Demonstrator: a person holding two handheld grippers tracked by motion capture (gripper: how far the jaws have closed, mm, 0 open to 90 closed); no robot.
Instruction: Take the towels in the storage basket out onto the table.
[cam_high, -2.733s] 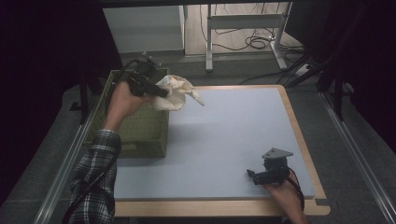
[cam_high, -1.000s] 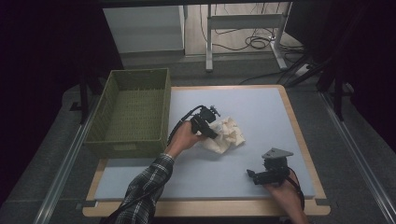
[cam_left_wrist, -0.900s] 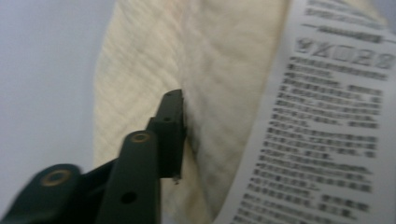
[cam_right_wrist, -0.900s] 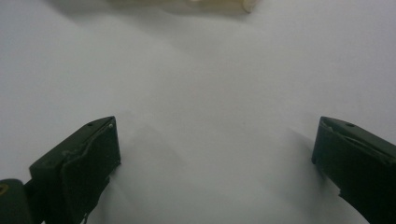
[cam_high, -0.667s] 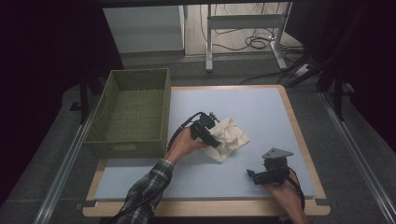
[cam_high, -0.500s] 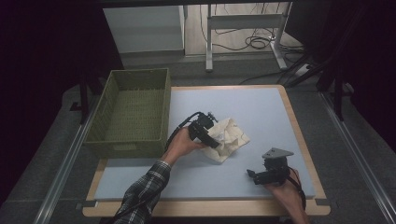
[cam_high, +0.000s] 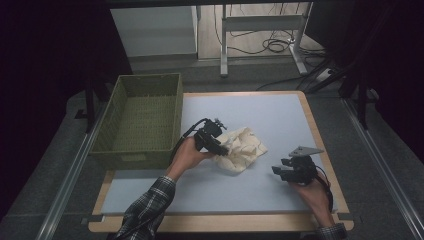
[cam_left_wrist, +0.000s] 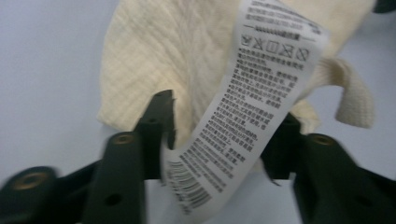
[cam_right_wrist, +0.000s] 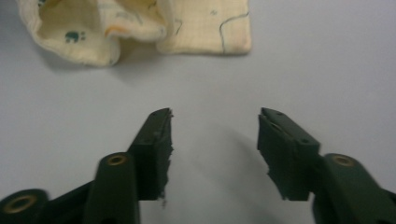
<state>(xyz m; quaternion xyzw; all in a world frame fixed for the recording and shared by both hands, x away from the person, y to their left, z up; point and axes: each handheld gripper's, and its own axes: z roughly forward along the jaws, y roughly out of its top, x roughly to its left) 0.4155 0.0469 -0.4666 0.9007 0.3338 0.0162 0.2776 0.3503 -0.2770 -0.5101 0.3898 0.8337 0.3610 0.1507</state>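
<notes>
A crumpled cream cloth (cam_high: 246, 148) with small printed figures lies in the middle of the blue mat (cam_high: 260, 110). My left gripper (cam_high: 221, 150) is at the cloth's left edge. In the left gripper view its jaws have just been closing and grip a fold of the cloth (cam_left_wrist: 187, 56), with the white care label (cam_left_wrist: 252, 107) hanging between them. My right gripper (cam_high: 276, 171) hovers to the right of the cloth, pointing at it. In the right gripper view the right gripper (cam_right_wrist: 215, 122) has just been closing with nothing between its fingers, a short way from the cloth (cam_right_wrist: 93, 28).
A green woven basket (cam_high: 130, 159) stands at the mat's left edge, close to my left forearm. The wooden table edge (cam_high: 320, 150) runs just right of my right hand. Bare mat lies in front of and behind the cloth.
The left gripper carried the cloth from over the basket to the middle of the mat and has since shifted a little at the cloth's left edge. The right gripper has edged toward the cloth.
</notes>
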